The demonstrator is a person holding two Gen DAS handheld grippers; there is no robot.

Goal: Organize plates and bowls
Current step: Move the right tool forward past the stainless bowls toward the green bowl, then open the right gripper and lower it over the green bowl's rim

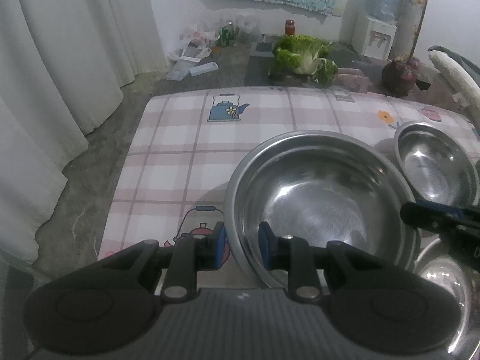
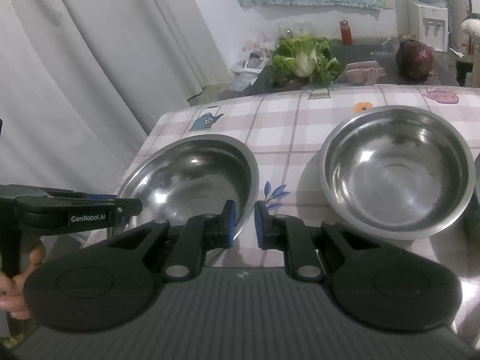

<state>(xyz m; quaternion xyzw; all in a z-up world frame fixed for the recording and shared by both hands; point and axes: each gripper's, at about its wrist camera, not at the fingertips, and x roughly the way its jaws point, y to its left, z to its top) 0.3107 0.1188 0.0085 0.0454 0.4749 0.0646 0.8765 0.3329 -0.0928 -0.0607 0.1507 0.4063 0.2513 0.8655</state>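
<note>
Two steel bowls on the checked desk (image 2: pixel 300 126), large bowl (image 1: pixel 318 198) clamped at its near rim by left gripper (image 1: pixel 241 246), small bowl (image 2: pixel 396 171) seen right of it, right gripper (image 2: pixel 243 225) fingers almost together, nothing held.

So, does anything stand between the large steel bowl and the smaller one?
Nothing visible on the tablecloth between large steel bowl and smaller steel bowl; the right gripper sits at the gap's near end.

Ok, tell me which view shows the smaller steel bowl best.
The right wrist view: the smaller steel bowl sits whole and unblocked on the tablecloth. The left wrist view shows it at the right edge, partly cut off.
</note>
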